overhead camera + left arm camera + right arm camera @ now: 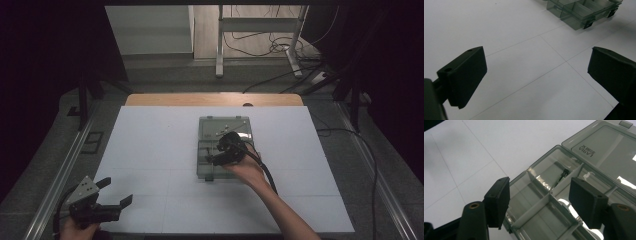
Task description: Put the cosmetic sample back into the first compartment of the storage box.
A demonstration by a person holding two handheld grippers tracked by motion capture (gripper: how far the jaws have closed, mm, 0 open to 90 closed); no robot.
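A clear smoky compartment box (205,150) lies open in the middle of the white table, its lid (225,125) folded back on the far side. My right gripper (214,160) hovers over the box's near compartments, held by a hand. In the right gripper view its jaws (541,195) stand apart above the white dividers (531,211) with nothing between the pads. A small dark part (564,173) lies in a far compartment beside the lid (609,147). My left gripper (118,190) rests open at the table's near left corner, pointing toward the box (579,12), its jaws (536,72) wide apart over bare table.
The white board (150,150) covers the table, with faint seam lines. Metal rails (65,170) run along both sides. Beyond the far edge stand a white frame leg (219,45) and loose cables (280,45) on the floor. A black cable (267,172) trails from the right gripper.
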